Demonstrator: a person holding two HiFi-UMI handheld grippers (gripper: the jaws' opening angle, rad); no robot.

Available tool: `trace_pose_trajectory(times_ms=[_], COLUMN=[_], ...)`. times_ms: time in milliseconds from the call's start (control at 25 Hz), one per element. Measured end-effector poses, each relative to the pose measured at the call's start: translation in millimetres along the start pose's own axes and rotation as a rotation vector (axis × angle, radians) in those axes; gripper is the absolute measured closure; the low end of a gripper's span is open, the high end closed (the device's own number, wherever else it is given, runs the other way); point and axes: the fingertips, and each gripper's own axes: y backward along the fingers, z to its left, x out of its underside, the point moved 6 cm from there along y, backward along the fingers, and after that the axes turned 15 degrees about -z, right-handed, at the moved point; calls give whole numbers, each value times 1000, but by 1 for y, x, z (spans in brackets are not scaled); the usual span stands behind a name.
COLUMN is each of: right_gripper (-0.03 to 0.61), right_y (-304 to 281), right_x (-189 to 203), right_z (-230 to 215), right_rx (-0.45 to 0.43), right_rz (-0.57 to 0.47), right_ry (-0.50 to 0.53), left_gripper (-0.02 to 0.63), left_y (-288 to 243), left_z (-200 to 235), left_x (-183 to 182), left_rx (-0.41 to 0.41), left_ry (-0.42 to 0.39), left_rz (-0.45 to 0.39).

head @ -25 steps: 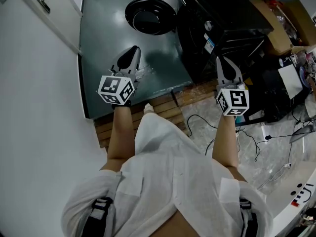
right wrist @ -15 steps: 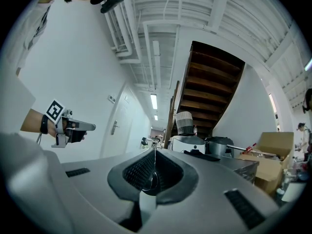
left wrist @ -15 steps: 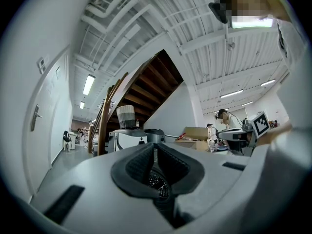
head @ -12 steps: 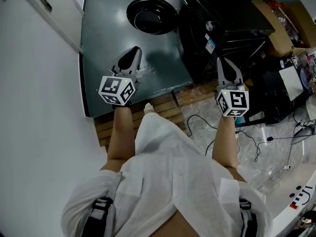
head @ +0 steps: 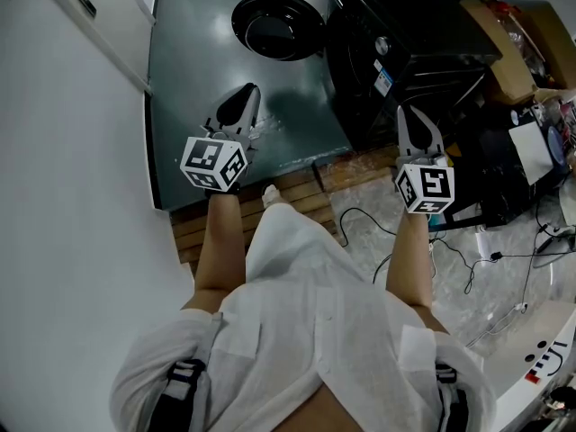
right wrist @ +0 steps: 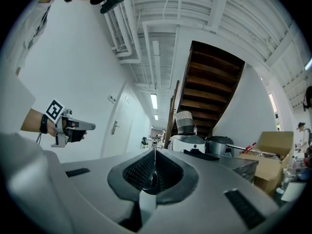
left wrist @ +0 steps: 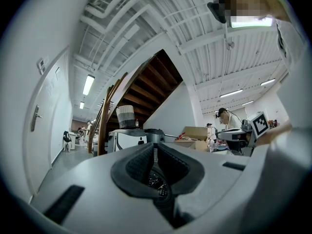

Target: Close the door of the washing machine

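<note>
In the head view a black washing machine [head: 405, 43] stands at the upper right, its front toward the dark green floor [head: 198, 88]. Its round black door [head: 274, 27] hangs swung open to the left of the machine. My left gripper [head: 245, 91] is held level over the green floor, short of the door, jaws shut and empty. My right gripper [head: 405, 109] points at the machine's near corner, jaws also shut on nothing. The left gripper view shows the closed fingertips [left wrist: 155, 145]; the right gripper view shows its own meeting tips [right wrist: 155, 149].
A white wall with a door handle [head: 81, 0] runs along the left. Wooden slats [head: 297, 201] lie at my feet. Cardboard boxes [head: 504, 52], clutter and cables [head: 468, 259] fill the right. A wooden staircase [left wrist: 146, 91] and people [left wrist: 224, 123] show ahead.
</note>
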Motion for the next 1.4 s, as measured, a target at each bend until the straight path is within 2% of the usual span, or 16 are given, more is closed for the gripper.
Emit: trace_pose_trajectory(times_ms=[760, 1400], right_gripper=[549, 549], right_y=[2, -44], right_x=[7, 47], right_z=[-2, -7], right_rx=[-6, -17], right_rz=[6, 49], right_ry=[-7, -41], left_gripper=[581, 581], left_y=[0, -26], left_z=[-4, 31], left_x=[3, 36], left_rx=[14, -12], left_ry=[-9, 17], left_rz=[18, 62])
